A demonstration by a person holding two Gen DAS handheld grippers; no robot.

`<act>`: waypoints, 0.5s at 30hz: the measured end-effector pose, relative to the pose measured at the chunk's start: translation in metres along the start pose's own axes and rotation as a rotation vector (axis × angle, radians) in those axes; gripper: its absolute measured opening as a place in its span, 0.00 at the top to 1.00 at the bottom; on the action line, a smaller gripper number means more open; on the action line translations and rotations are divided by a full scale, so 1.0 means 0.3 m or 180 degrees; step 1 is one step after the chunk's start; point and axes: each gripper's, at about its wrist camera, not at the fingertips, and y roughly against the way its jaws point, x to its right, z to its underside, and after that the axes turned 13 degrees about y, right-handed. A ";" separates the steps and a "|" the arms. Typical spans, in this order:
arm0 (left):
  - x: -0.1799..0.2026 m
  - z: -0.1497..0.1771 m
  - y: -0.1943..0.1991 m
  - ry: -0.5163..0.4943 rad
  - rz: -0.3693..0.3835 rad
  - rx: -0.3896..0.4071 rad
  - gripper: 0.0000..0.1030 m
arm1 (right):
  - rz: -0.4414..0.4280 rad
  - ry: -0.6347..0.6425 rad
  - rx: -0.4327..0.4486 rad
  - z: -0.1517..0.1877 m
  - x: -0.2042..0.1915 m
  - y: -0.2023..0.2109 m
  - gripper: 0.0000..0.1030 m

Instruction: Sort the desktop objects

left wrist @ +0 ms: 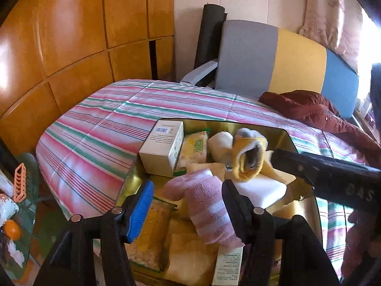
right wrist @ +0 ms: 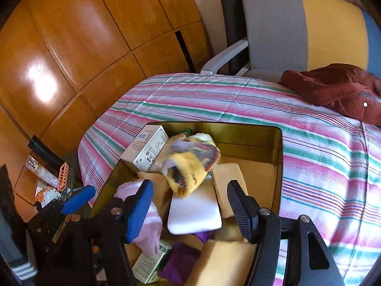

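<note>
My left gripper (left wrist: 188, 205) and right gripper (right wrist: 190, 205) spread, empty; pink sock (left wrist: 204, 205) — soft, light; pinch mid-fold.

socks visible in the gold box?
2. The pink striped sock lies at the near left of the gold box; the yellow-and-grey sock sits mid-box, on the white foam block. More may be buried.

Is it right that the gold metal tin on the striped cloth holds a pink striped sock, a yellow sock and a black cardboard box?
Not quite: the cardboard box is white, not black, as the left wrist view shows. The gold metal tin on the striped cloth does hold the pink striped sock and the yellow sock.
</note>
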 end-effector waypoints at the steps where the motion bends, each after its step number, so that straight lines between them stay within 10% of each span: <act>1: -0.001 -0.002 0.006 0.0000 -0.0037 0.0017 0.41 | 0.0033 -0.0007 0.0023 0.008 -0.002 0.015 0.33; 15: 0.011 -0.005 0.138 -0.0018 -0.0086 0.0236 0.41 | 0.0702 -0.0021 0.0198 0.198 -0.038 0.176 0.21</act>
